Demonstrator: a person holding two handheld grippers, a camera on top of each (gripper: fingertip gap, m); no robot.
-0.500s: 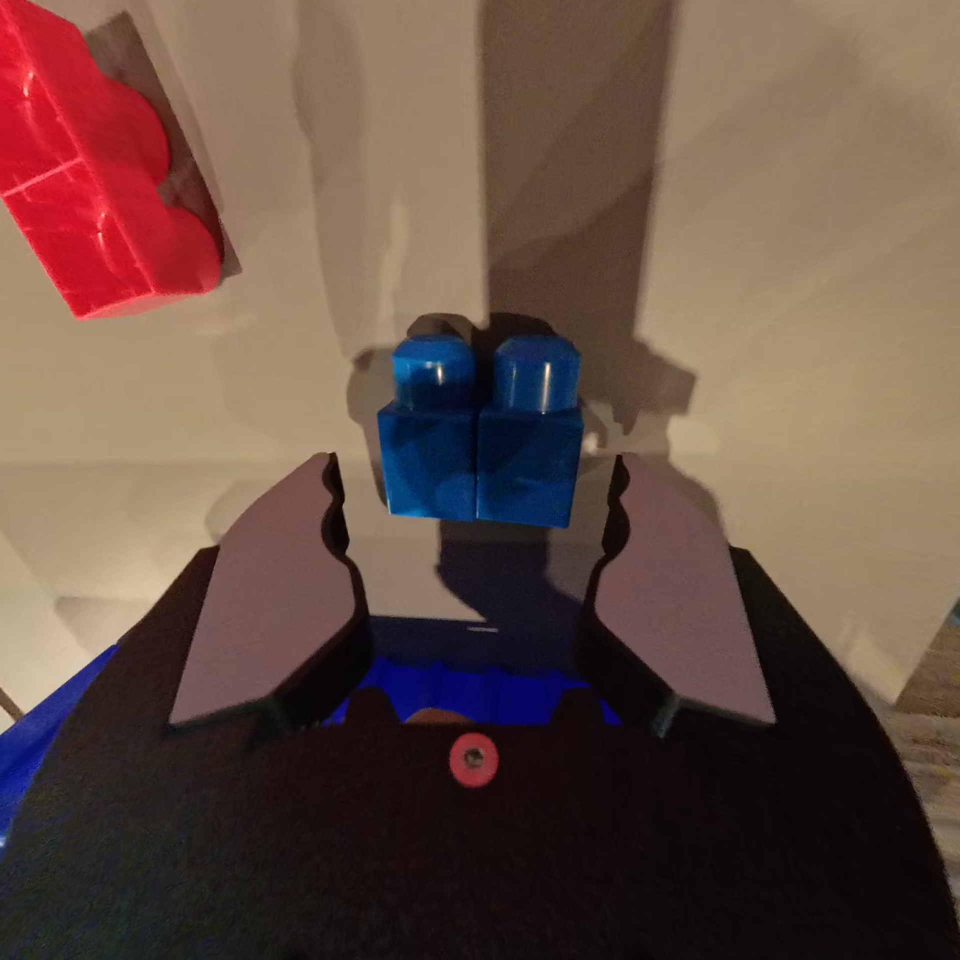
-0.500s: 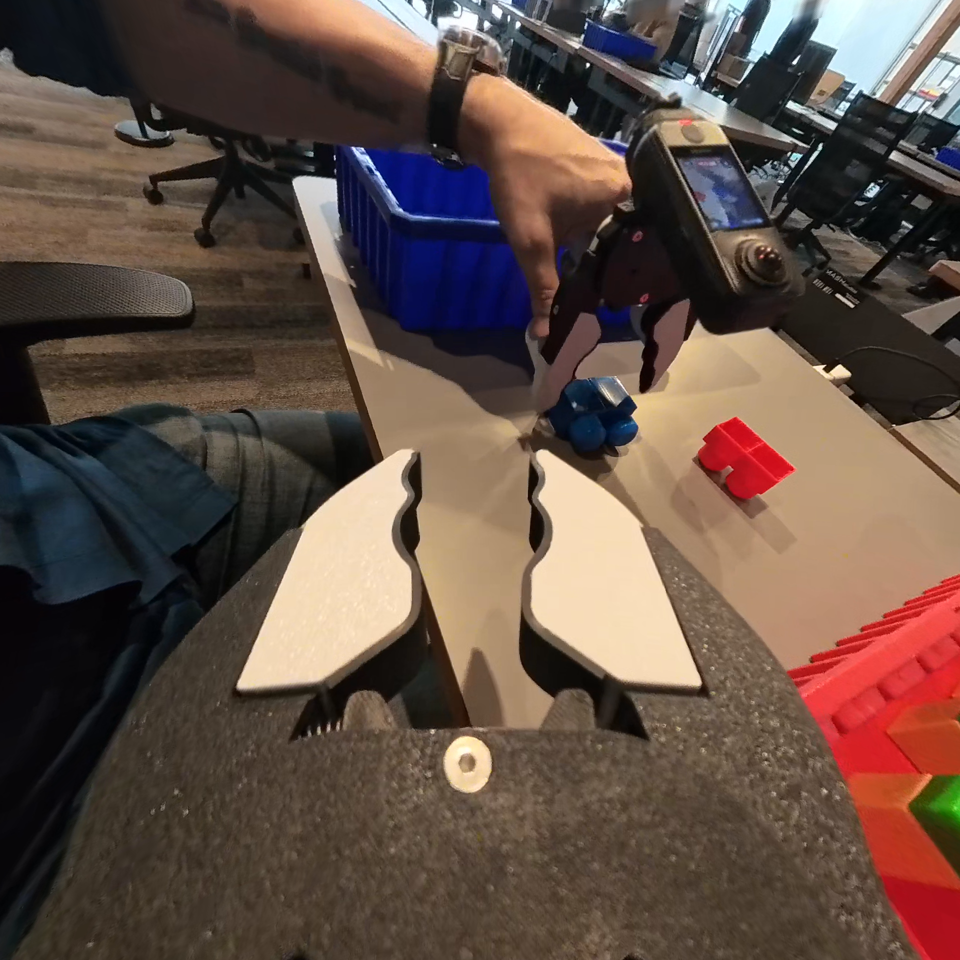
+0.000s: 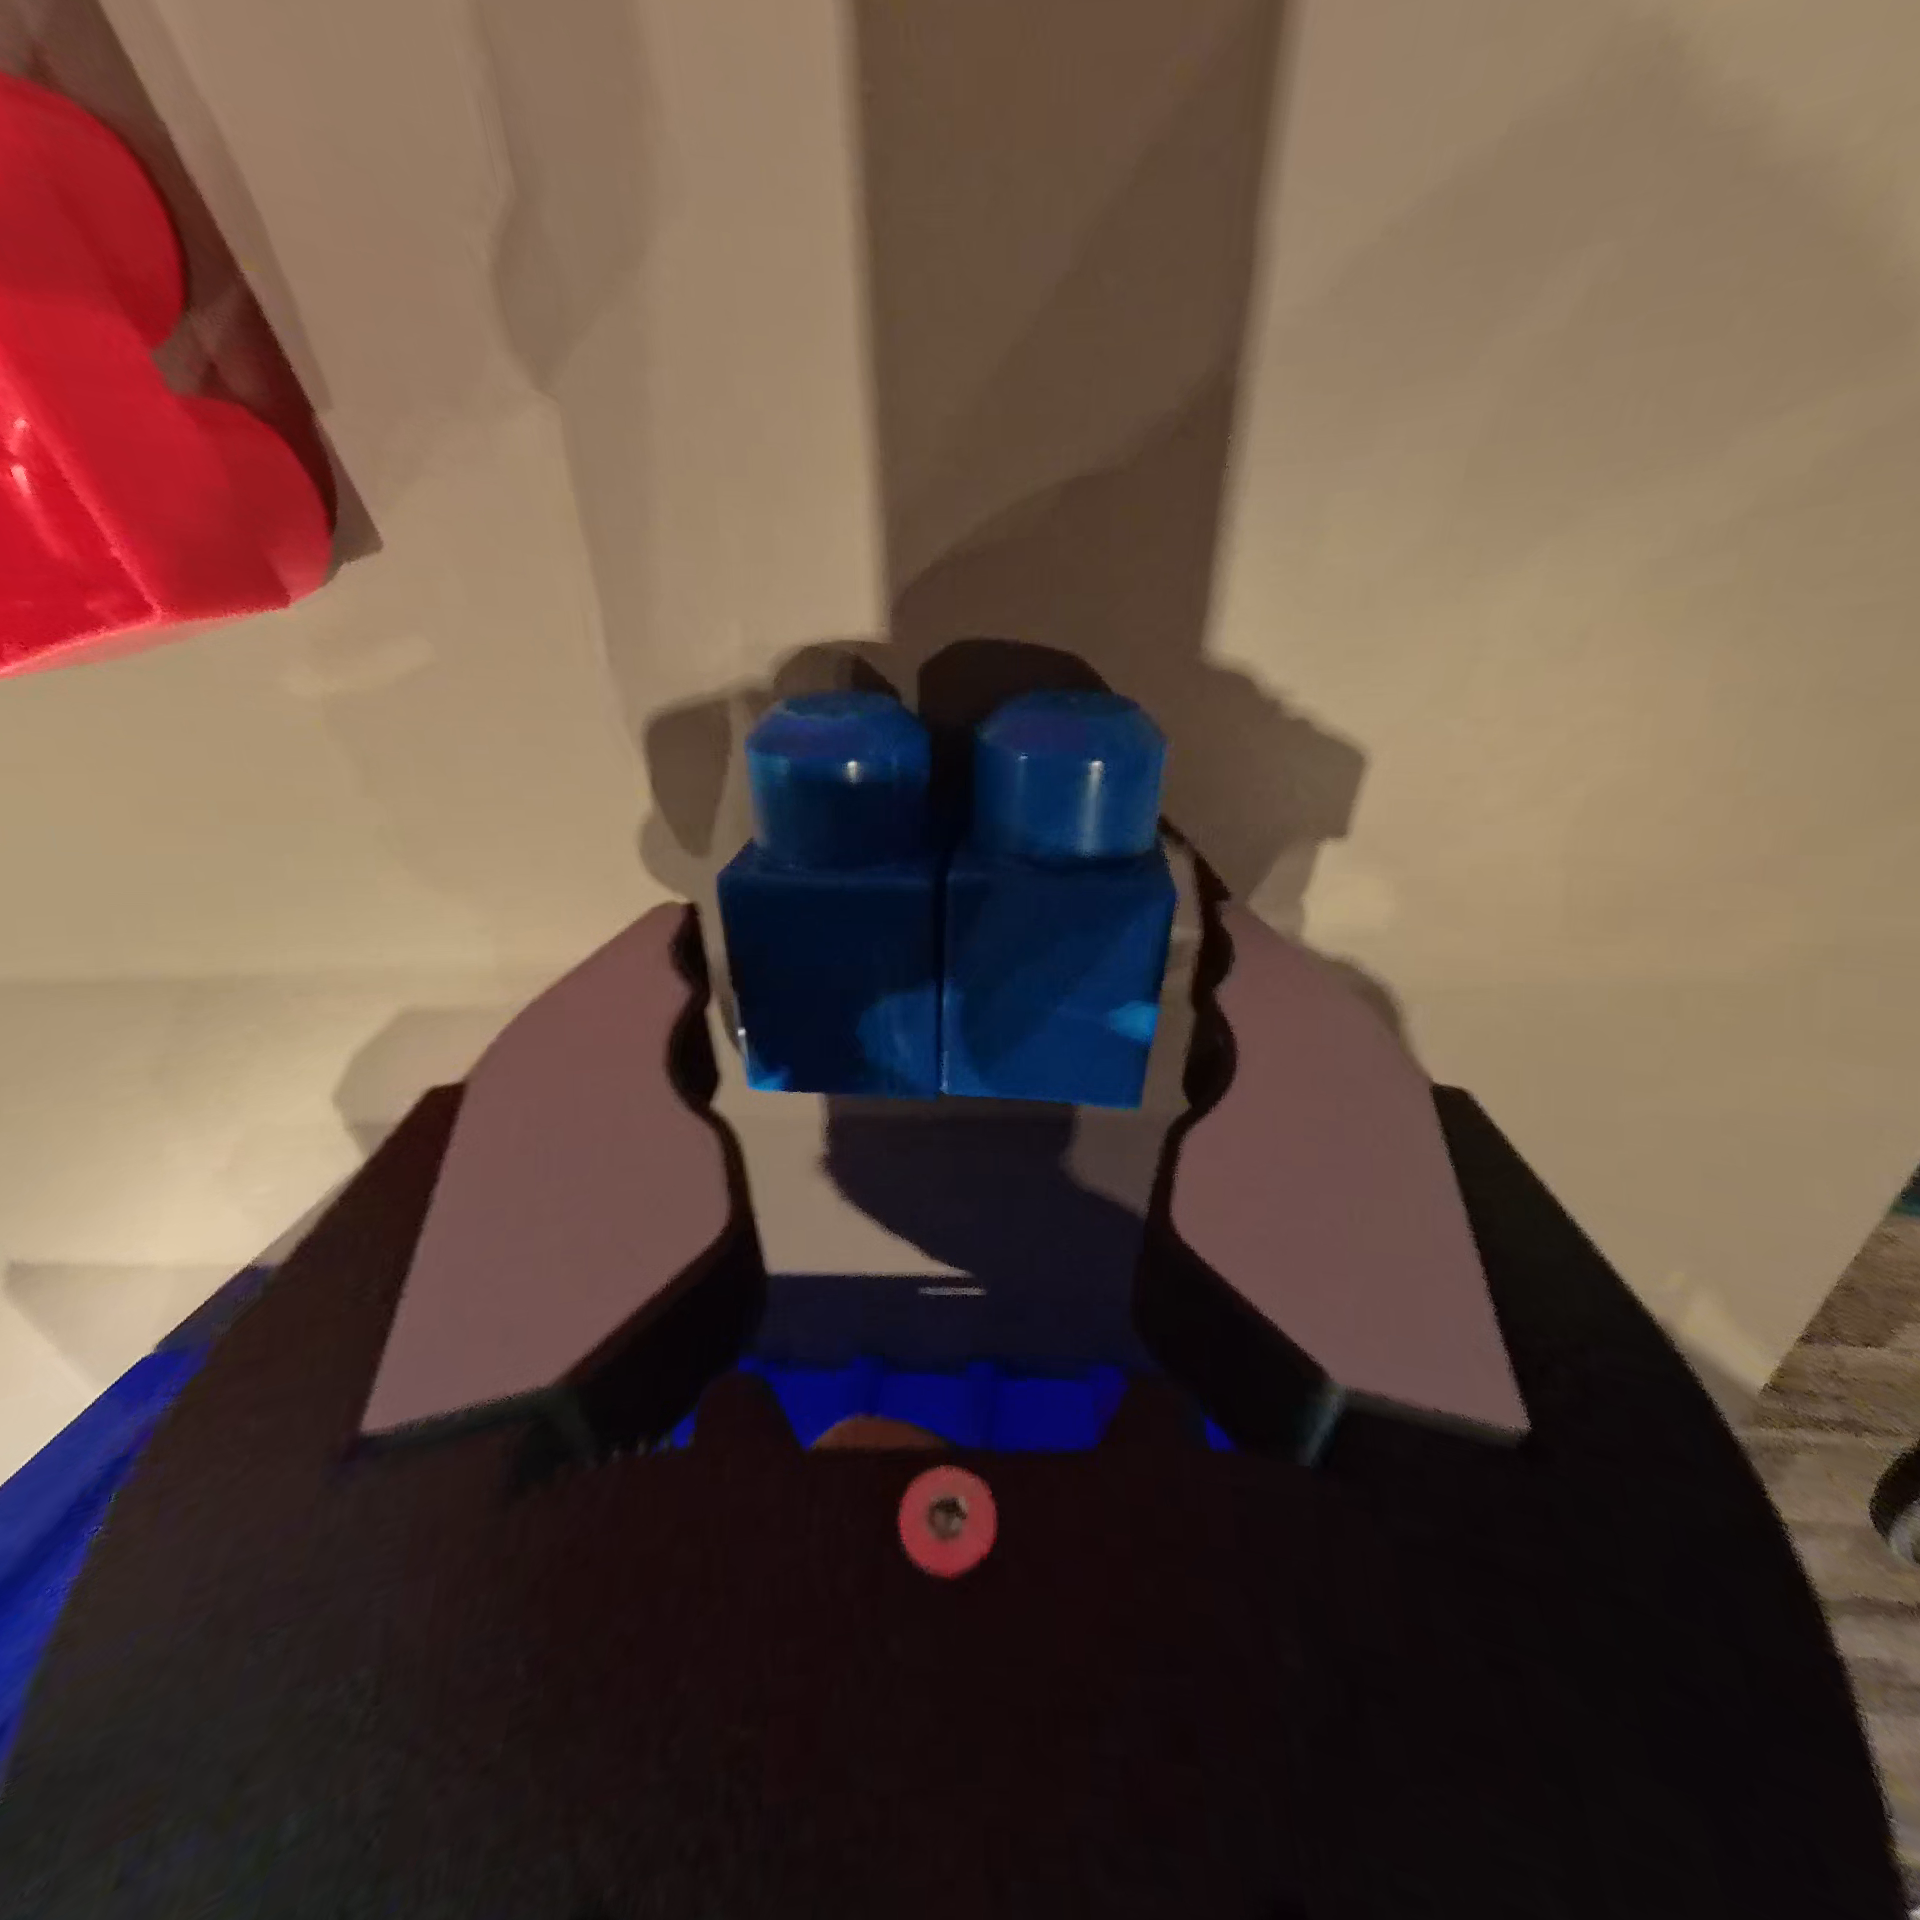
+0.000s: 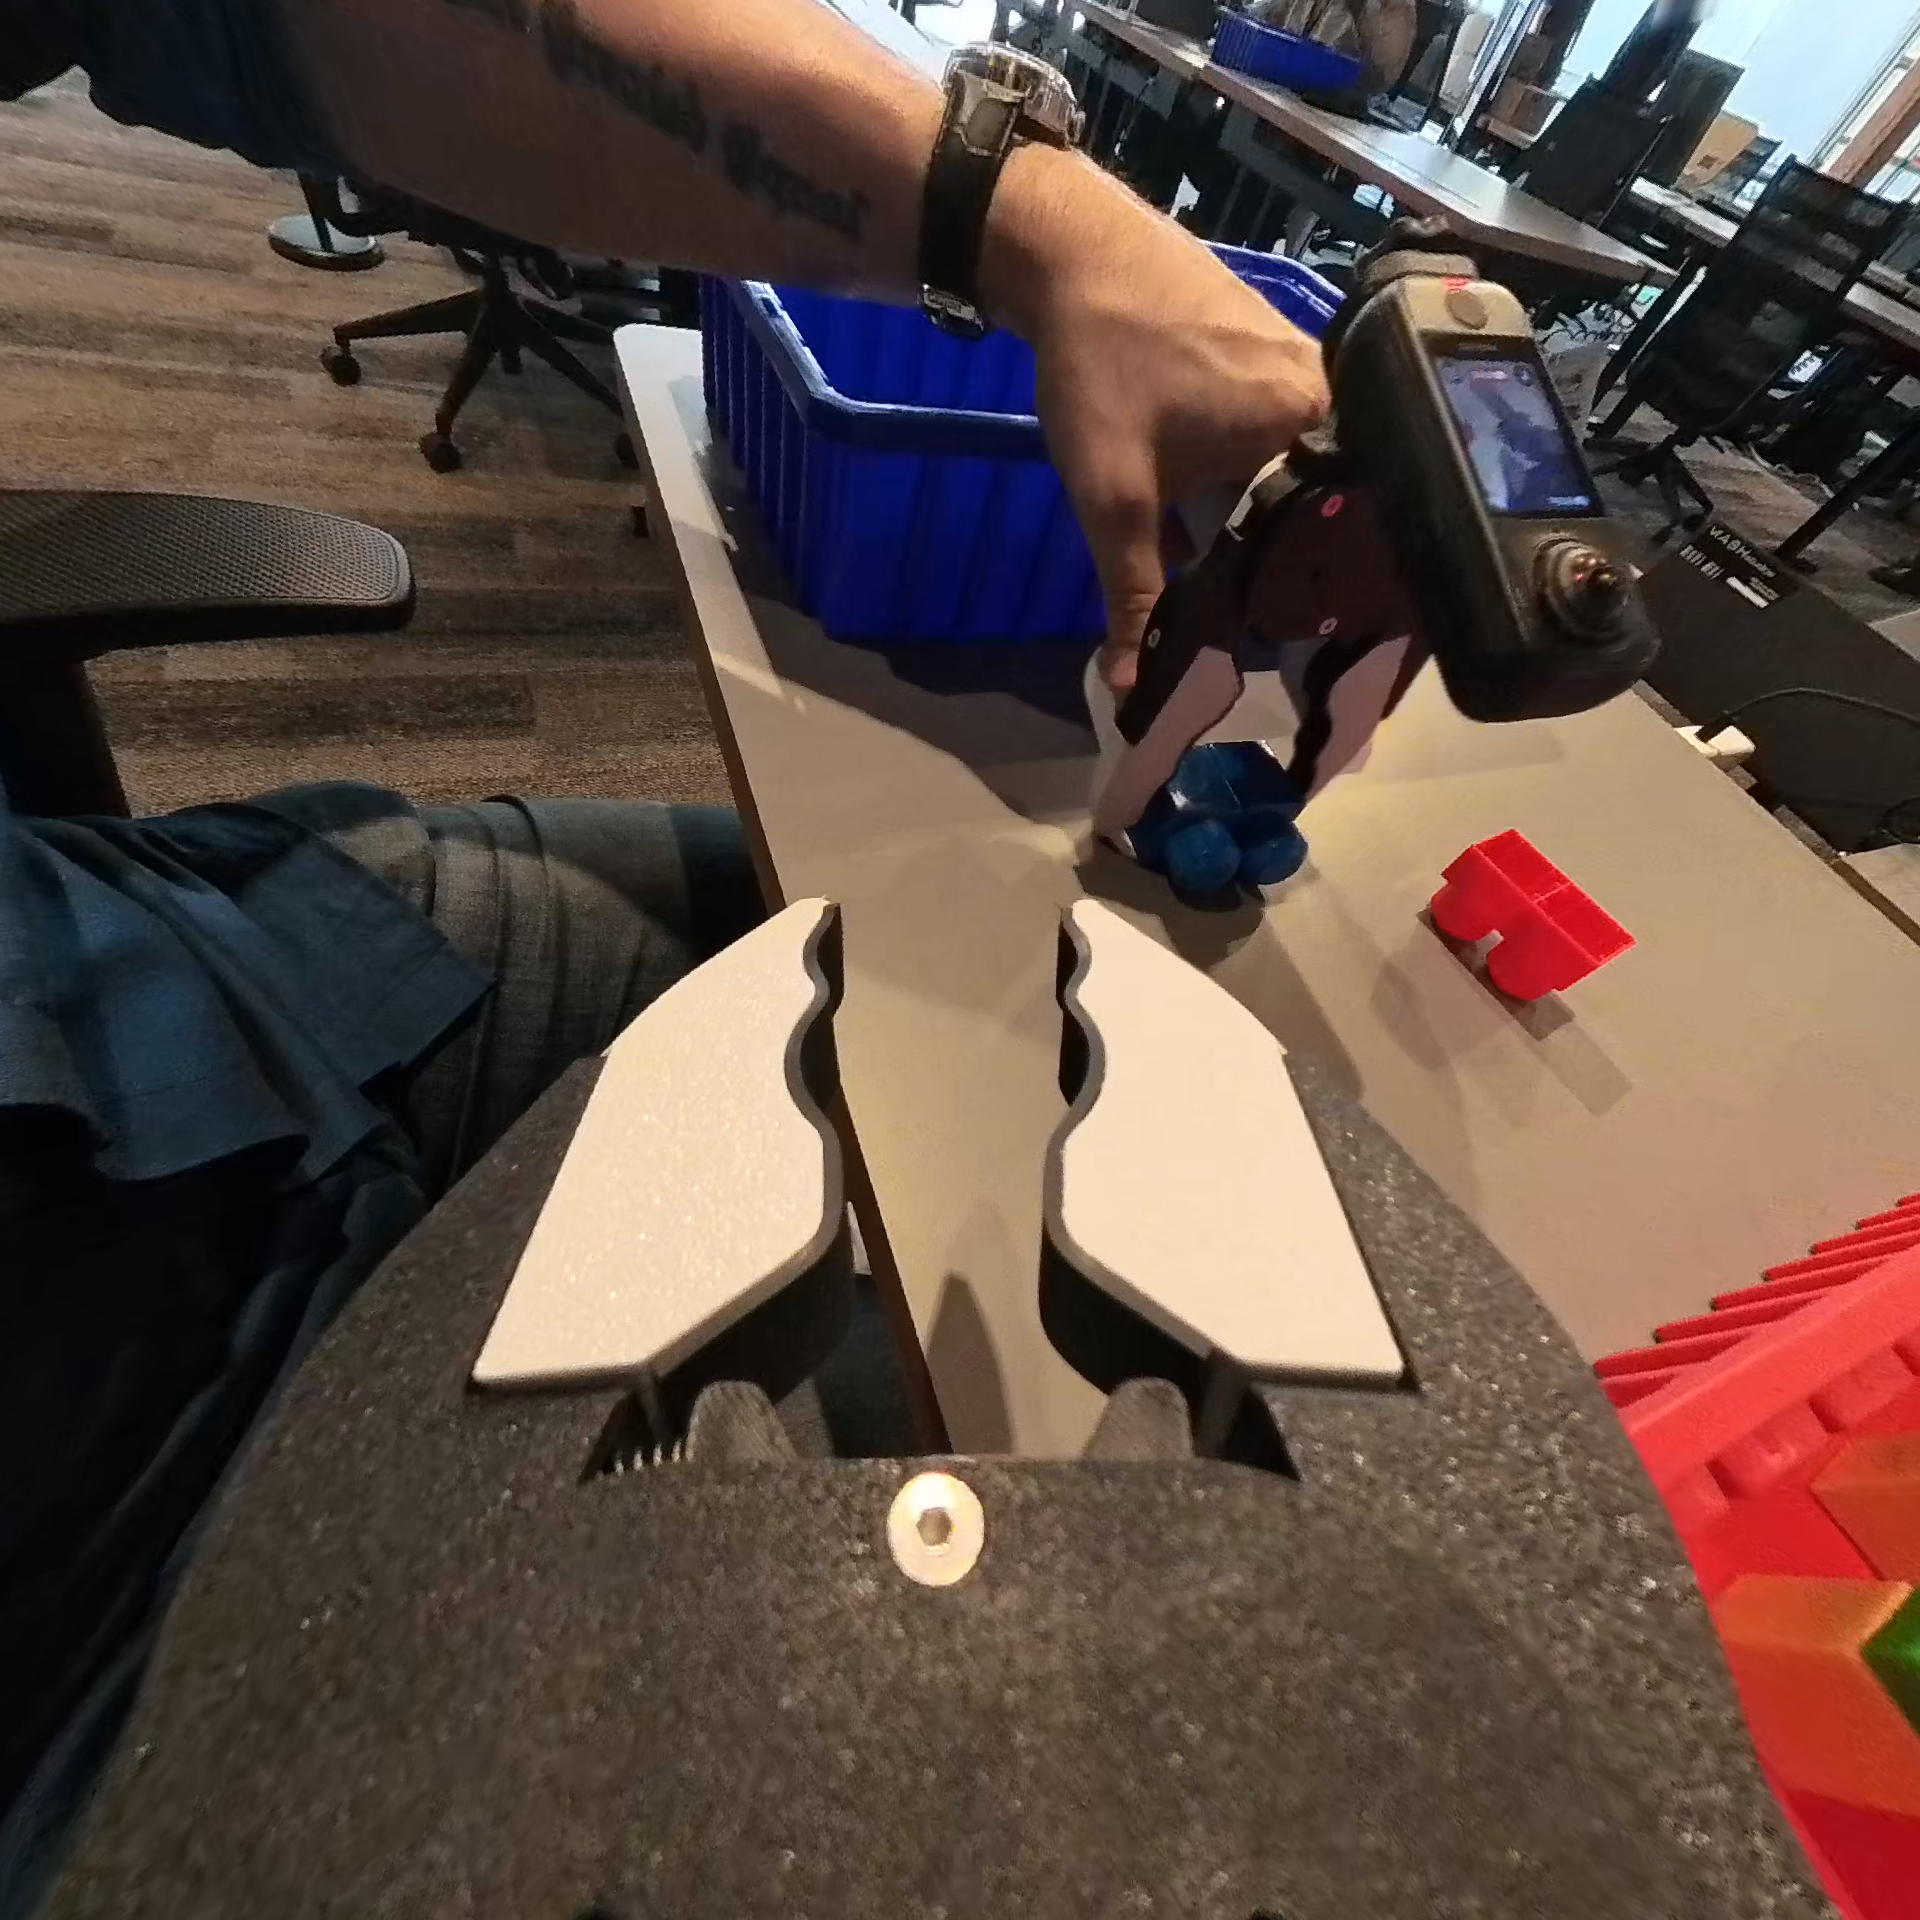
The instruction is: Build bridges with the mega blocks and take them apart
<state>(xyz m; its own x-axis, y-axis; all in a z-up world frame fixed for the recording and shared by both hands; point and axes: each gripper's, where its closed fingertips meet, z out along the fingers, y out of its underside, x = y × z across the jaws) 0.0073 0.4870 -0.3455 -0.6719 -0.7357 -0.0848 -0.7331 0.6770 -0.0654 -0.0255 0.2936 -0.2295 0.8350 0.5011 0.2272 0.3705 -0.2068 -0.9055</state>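
The left gripper (image 3: 945, 935) had its jaws open a little wider than the blue block (image 3: 948, 935), one finger standing at each side face with a thin gap visible on both sides, so nothing was yet held. The block lay on its side on the table (image 3: 1558, 520) with its studs pointing away from the gripper. The right gripper (image 4: 948, 925) hung at the near table edge, jaws partly open and empty, well apart from the work. Judged risk: if the jaws closed off-centre, the smooth block could twist or skid along the table; closing only at the fingertips could squeeze it forward and out. The left wrist view showed the finger-to-block gaps, which the right wrist view could not resolve. The right wrist view alone showed the hand (image 4: 1164, 416) holding the left gripper, the whole red block (image 4: 1527, 914) lying near, the blue bin (image 4: 914, 499) behind, and a red bin (image 4: 1787, 1403) at the right.
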